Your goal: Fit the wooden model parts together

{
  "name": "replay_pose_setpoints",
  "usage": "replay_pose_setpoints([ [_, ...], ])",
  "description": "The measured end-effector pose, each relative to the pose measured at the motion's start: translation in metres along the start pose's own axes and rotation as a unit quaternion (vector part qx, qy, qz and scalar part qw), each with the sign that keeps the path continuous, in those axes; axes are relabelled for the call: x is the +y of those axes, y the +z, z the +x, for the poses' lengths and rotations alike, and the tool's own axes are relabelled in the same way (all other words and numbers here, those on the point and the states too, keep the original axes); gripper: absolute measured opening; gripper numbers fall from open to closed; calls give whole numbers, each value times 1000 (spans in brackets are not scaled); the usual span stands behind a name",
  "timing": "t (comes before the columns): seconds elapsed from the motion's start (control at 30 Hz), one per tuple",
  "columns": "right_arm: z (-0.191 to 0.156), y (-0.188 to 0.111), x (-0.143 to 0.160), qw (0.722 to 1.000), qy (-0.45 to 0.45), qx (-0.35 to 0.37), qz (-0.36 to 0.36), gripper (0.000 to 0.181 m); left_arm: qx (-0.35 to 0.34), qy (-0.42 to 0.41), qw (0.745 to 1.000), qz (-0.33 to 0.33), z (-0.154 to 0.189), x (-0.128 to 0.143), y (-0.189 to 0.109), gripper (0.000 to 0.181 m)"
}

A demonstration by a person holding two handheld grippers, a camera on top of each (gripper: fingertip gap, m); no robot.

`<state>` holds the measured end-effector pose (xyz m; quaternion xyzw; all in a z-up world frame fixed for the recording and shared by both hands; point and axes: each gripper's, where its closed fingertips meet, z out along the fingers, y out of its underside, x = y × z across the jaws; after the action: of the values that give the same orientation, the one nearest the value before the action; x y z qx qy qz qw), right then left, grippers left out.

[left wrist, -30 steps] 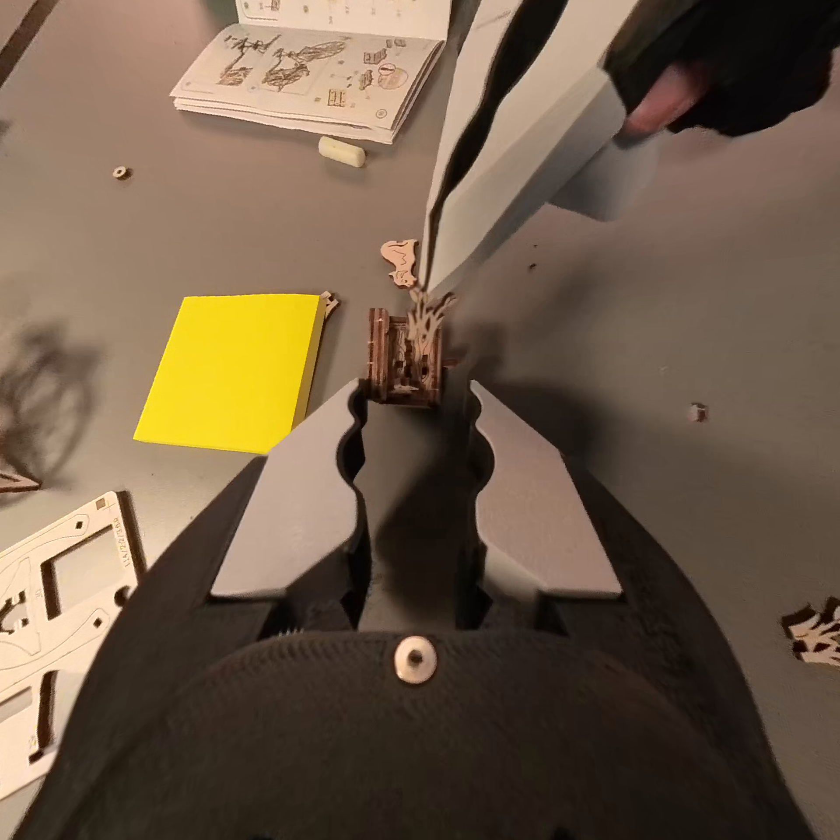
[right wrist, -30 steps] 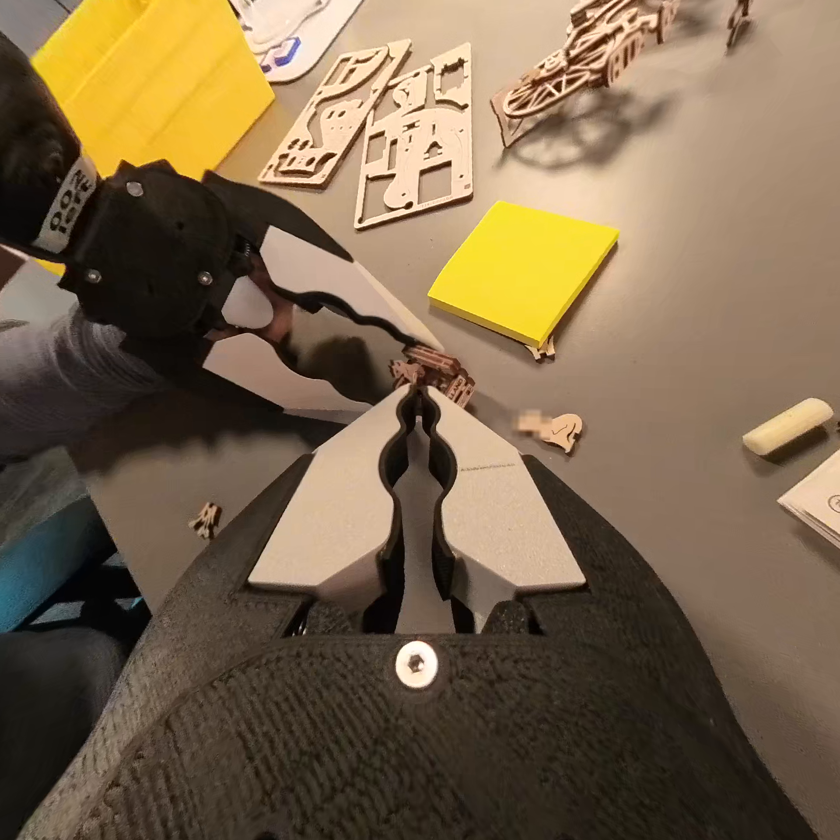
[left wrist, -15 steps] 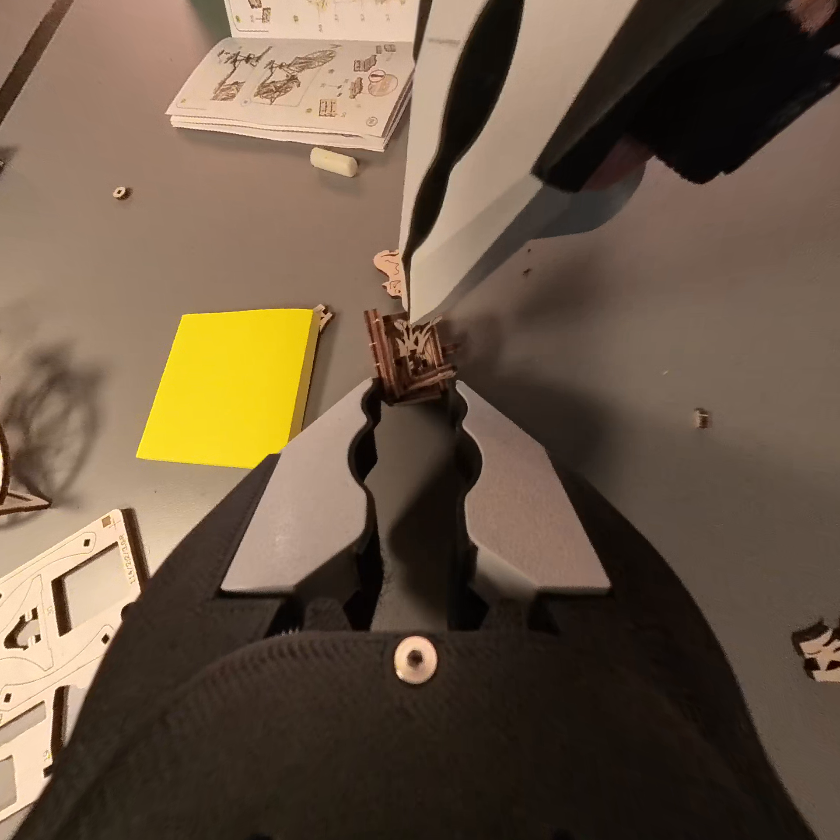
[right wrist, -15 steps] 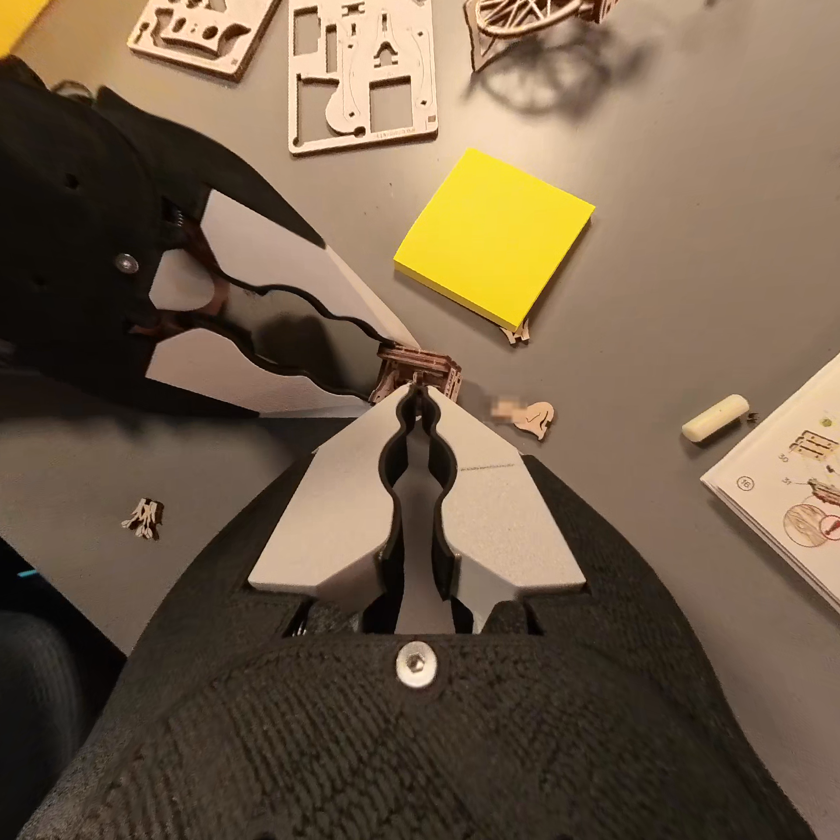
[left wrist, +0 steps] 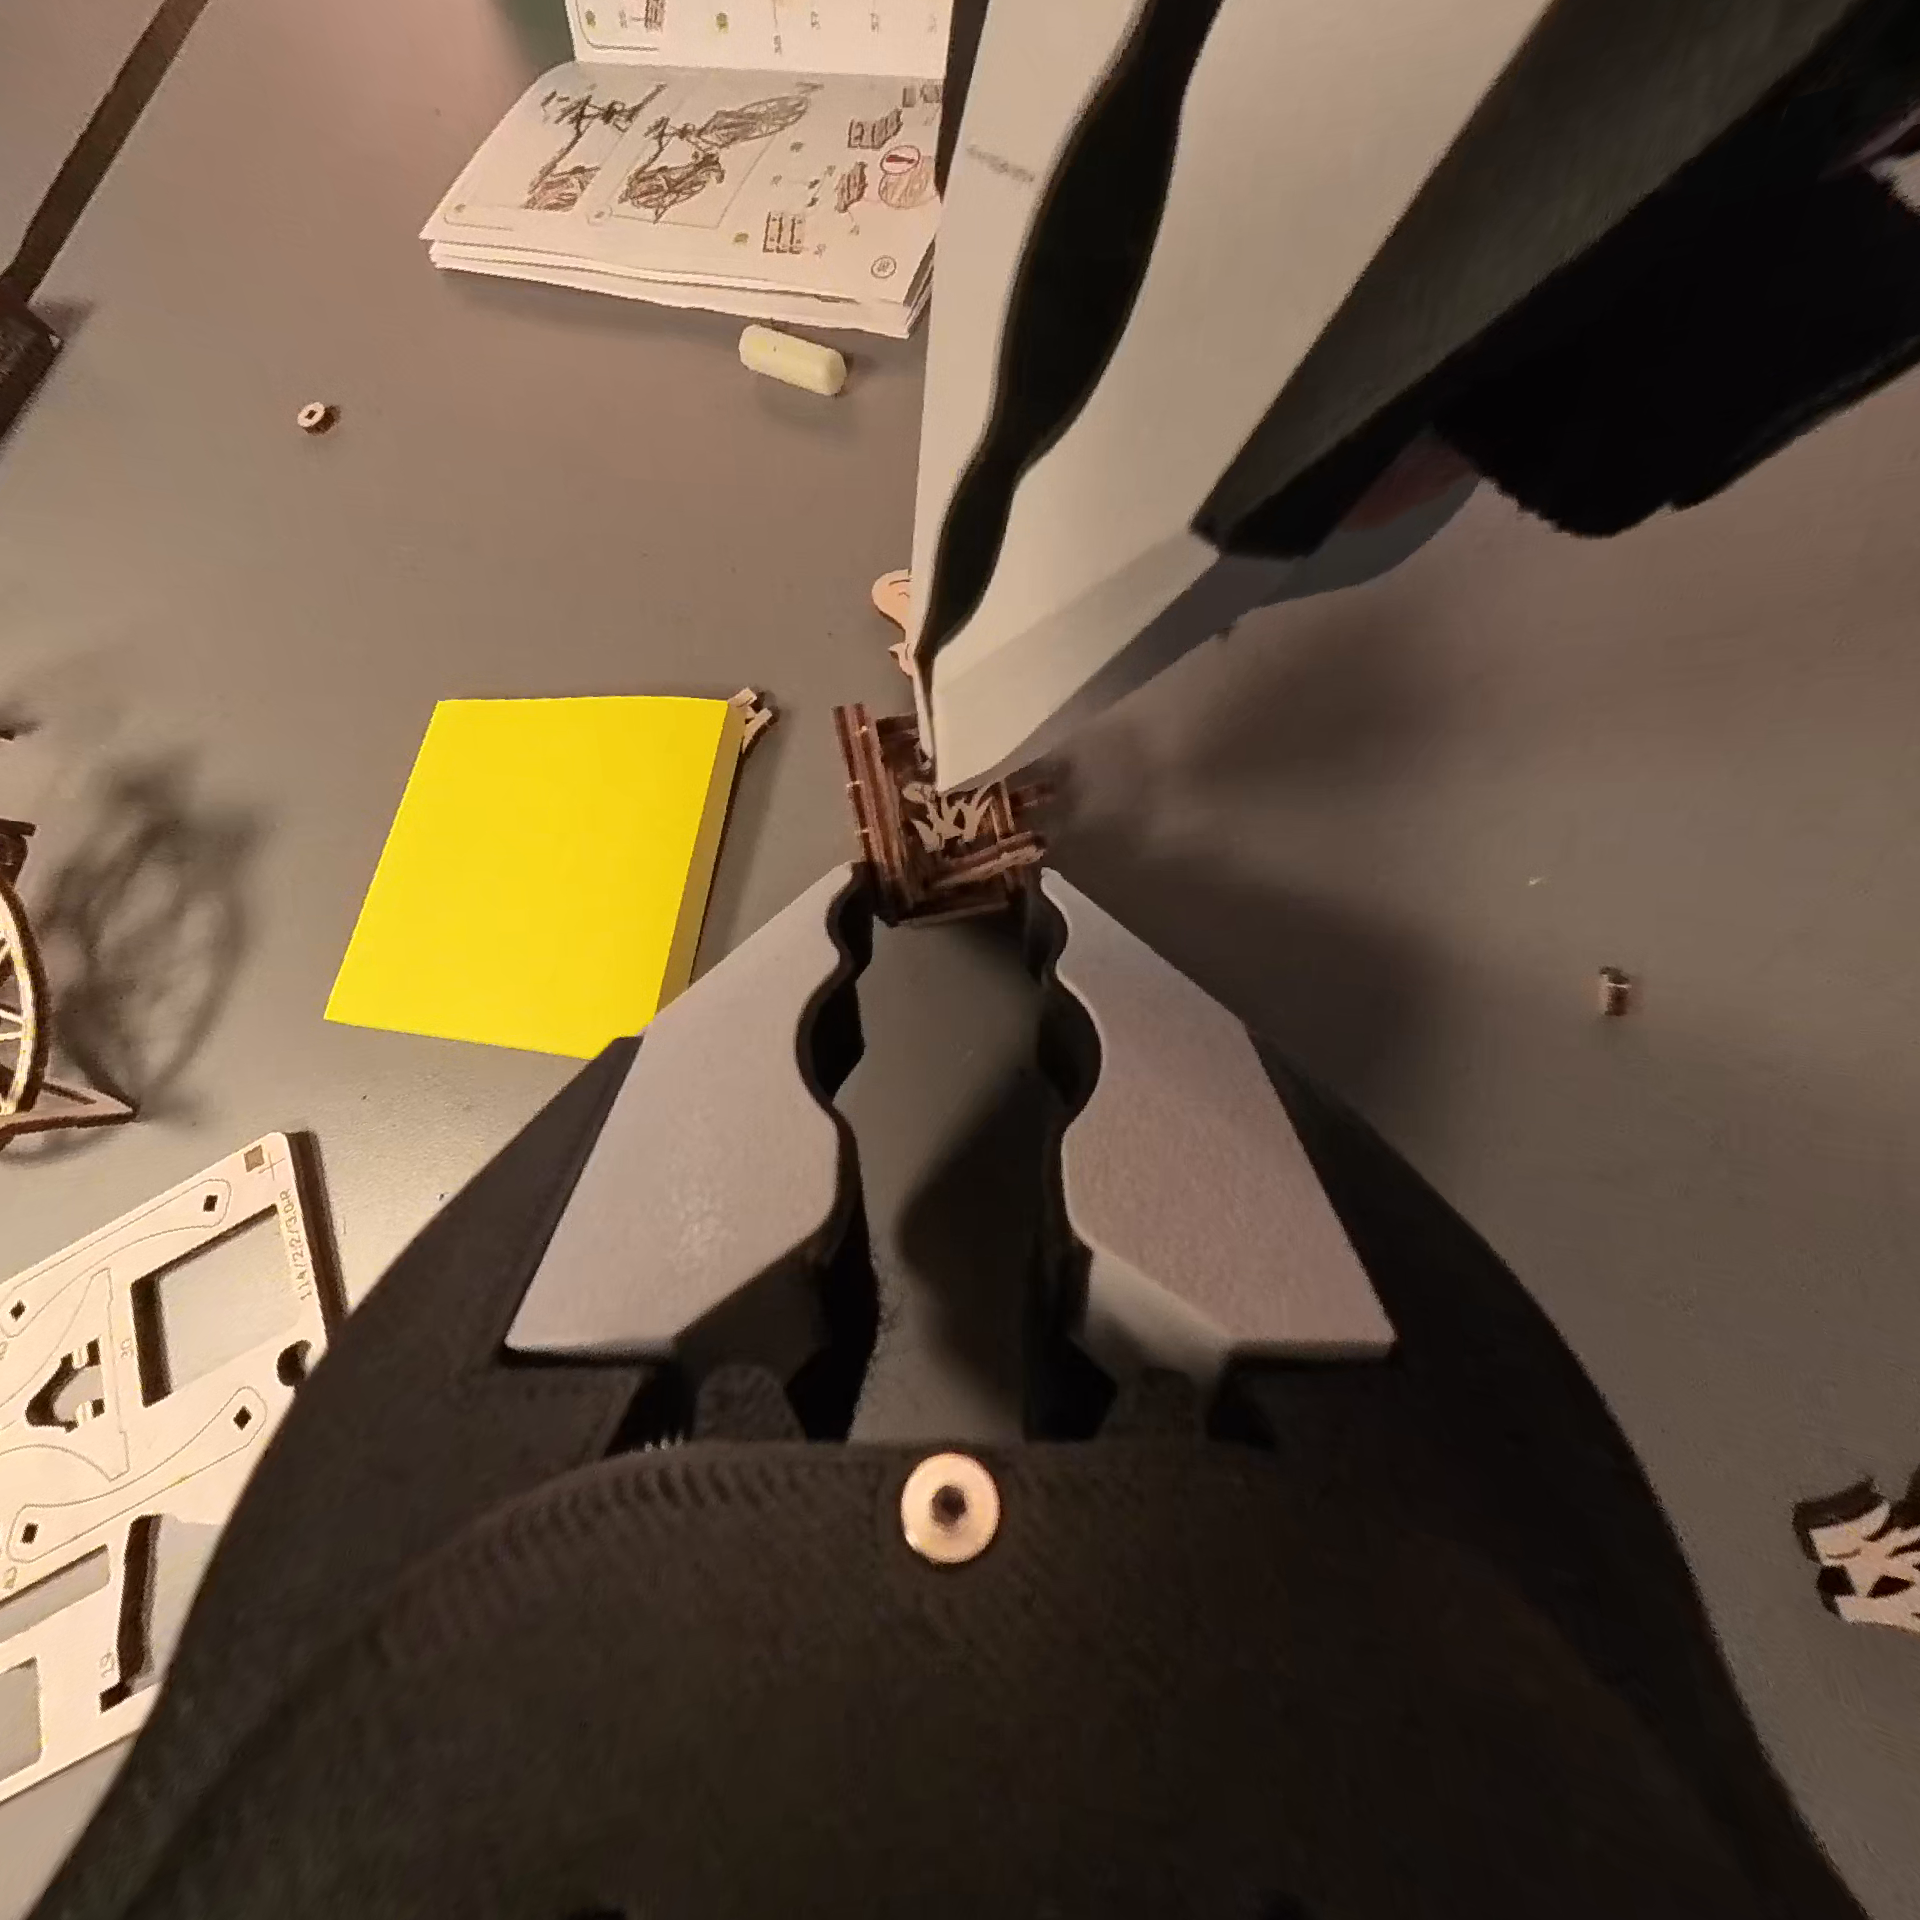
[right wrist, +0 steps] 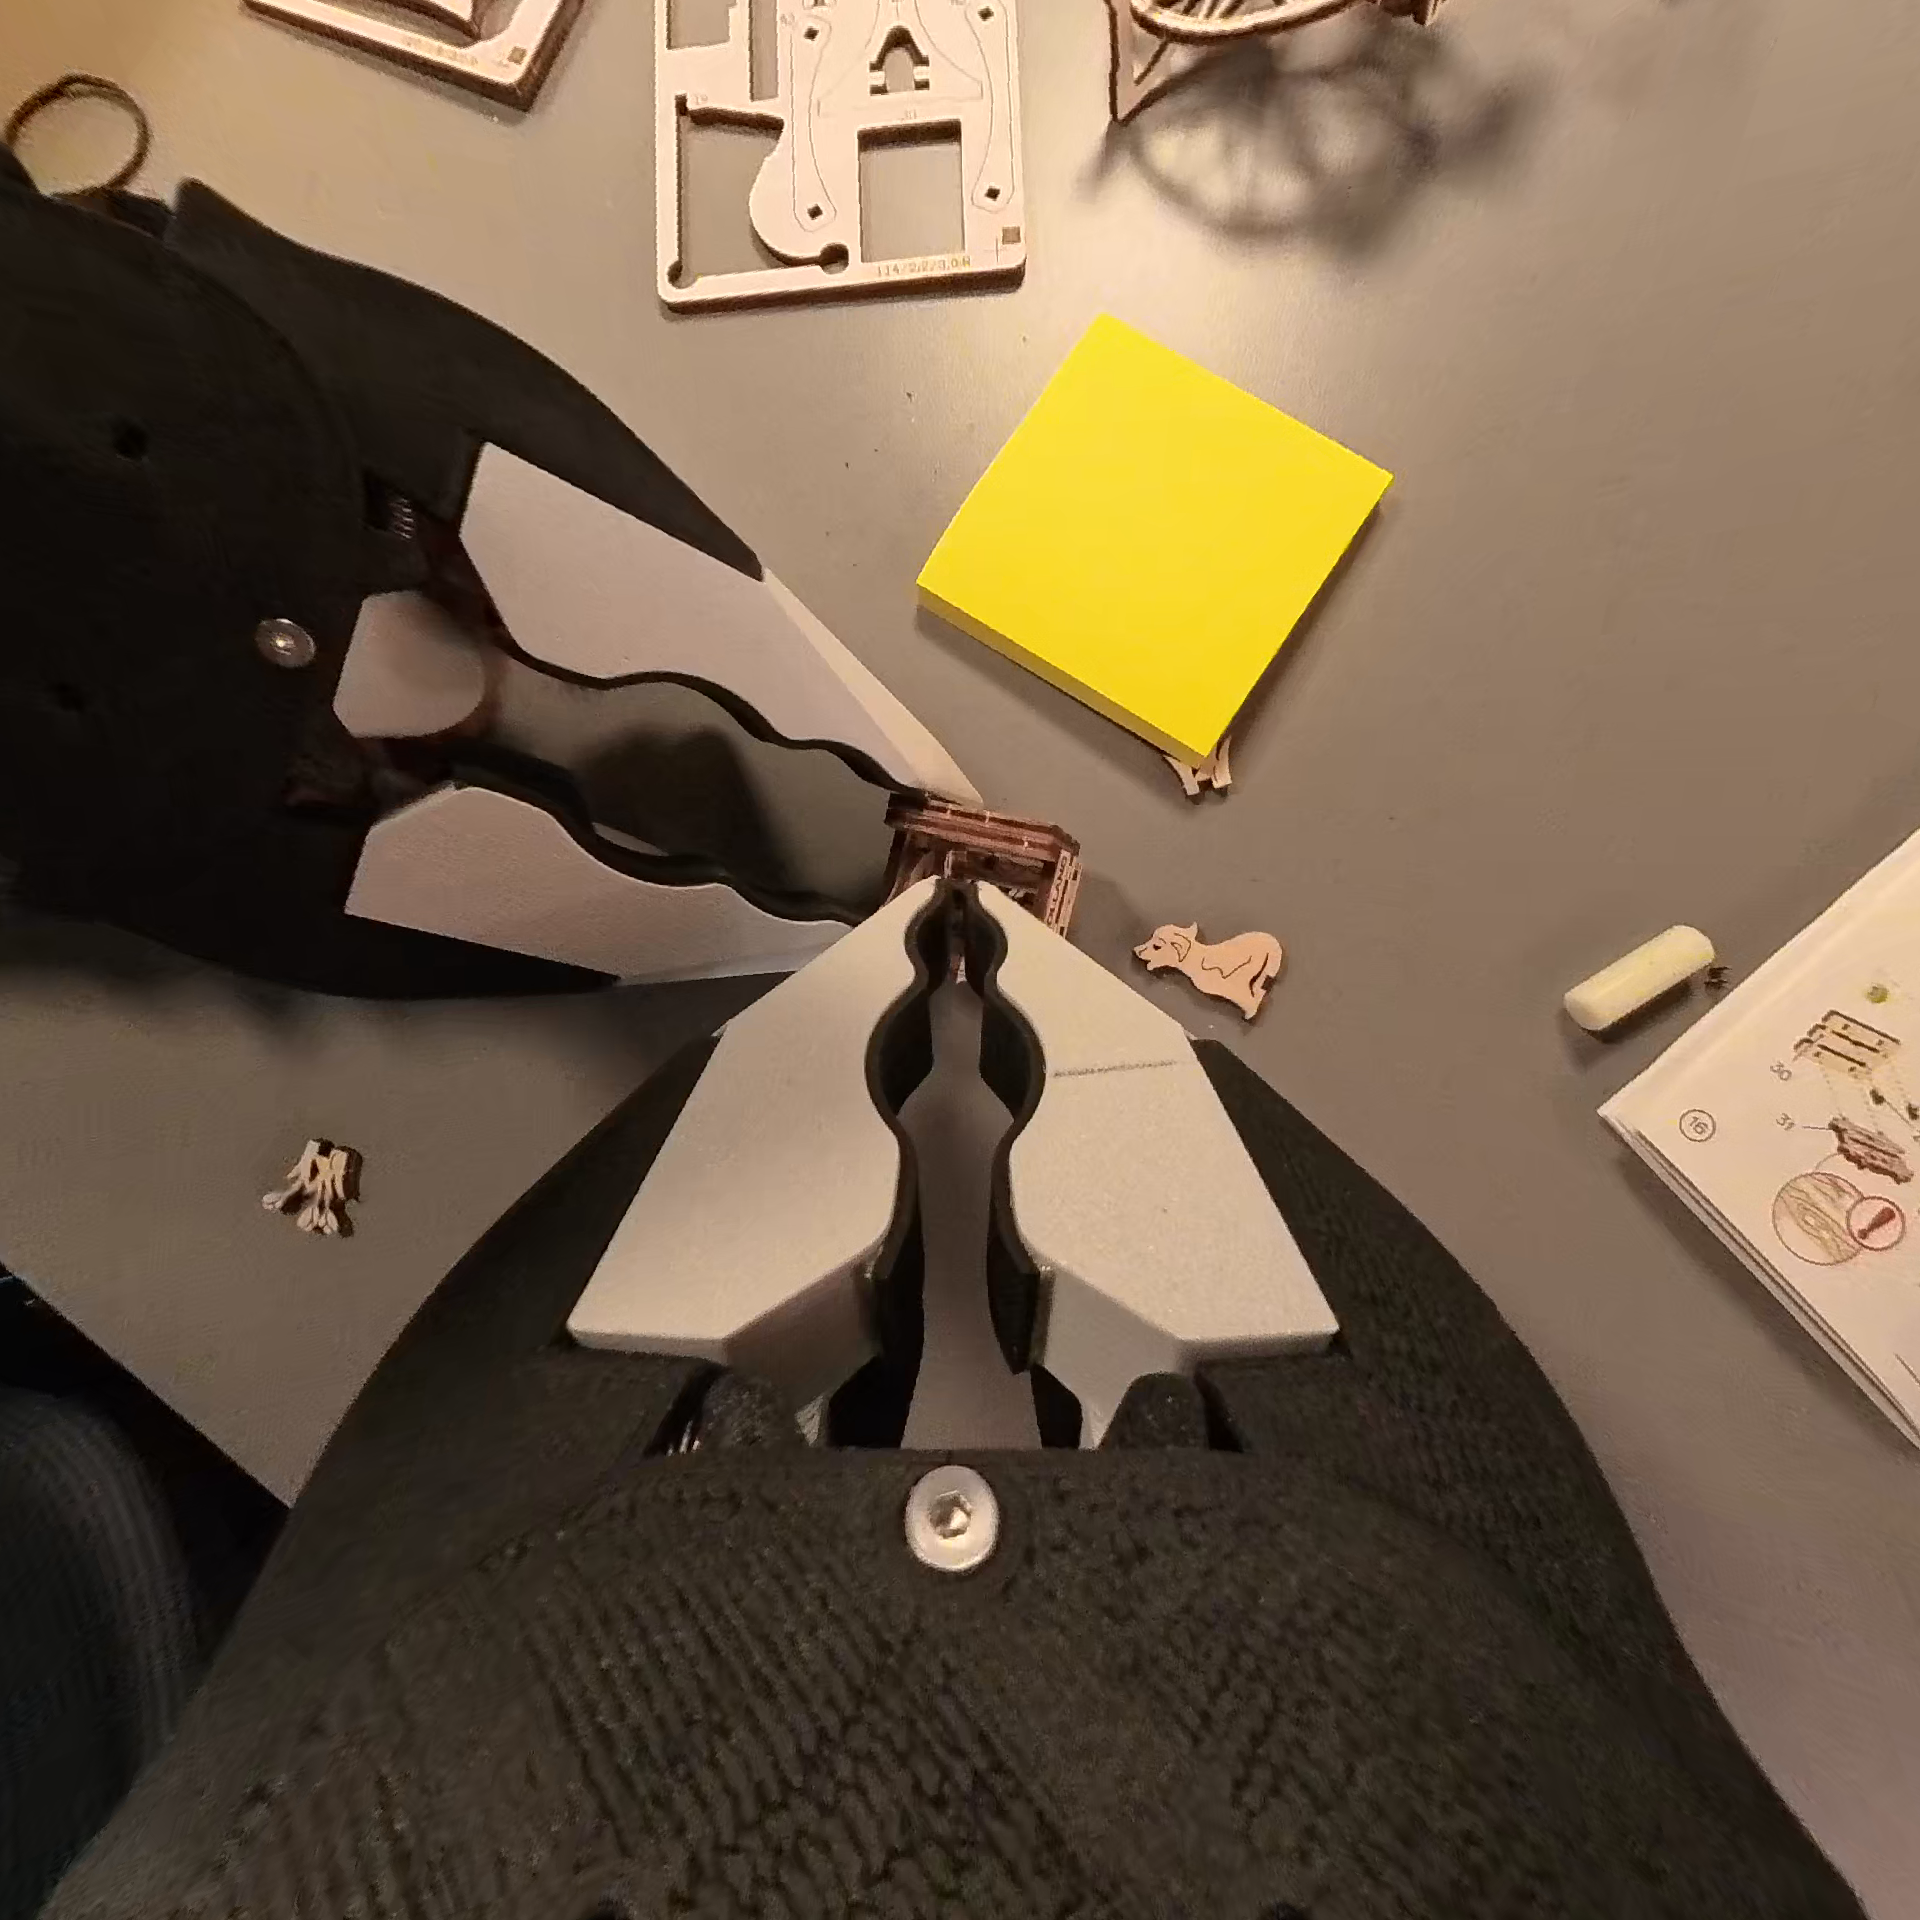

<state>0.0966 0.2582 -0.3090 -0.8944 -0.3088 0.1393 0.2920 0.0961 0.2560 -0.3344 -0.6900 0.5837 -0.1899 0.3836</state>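
Left gripper (left wrist: 948,894) has its jaws partly spread and pinches the small dark wooden block assembly (left wrist: 940,821) between its fingertips, one tip on each side of the block. Seen from the right wrist view, this gripper (right wrist: 914,852) reaches in from 9 o'clock, with the block (right wrist: 1013,847) at its tips.

Right gripper (right wrist: 954,902) has its jaws pressed almost together, clamped on a thin pale wooden piece (left wrist: 951,821) that sits against the top of the block; in the left wrist view this gripper (left wrist: 930,748) comes down from 1 o'clock and its tips touch the block. How deep the piece sits in the block I cannot tell.

On the grey table (left wrist: 1455,831), a yellow sticky-note pad (left wrist: 540,862) lies at 9 o'clock from the block, with a small wooden bit (left wrist: 755,713) at its corner. A dog-shaped wooden cut-out (right wrist: 1216,961) lies just beside the block at 3 o'clock in the right wrist view. Farther off lie a pale wax stick (left wrist: 792,358), an open instruction booklet (left wrist: 686,187), a punched-out wooden sheet (right wrist: 842,145) and another loose carved piece (right wrist: 317,1184).
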Motion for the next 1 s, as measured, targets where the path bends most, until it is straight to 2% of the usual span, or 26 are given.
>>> replay_pose_setpoints([
  [0.13, -1, 4, 0, 1000, -4, 10, 1, 0, 1, -7, 1000, 0, 0, 0, 0, 27],
  [0.37, 0, 6, -1, 999, 6, 24, 44, 0, 2, -24, 1000, -2, 0, 0, 1, 27],
  [0.7, 1, 8, -3, 999, -6, 28, 36, 0, -26, -16, 1000, -3, -3, -3, 4, 30],
  [1.0, -4, 9, -5, 999, -39, 17, 16, 0, 5, -77, 997, -29, -4, -1, 4, 27],
])
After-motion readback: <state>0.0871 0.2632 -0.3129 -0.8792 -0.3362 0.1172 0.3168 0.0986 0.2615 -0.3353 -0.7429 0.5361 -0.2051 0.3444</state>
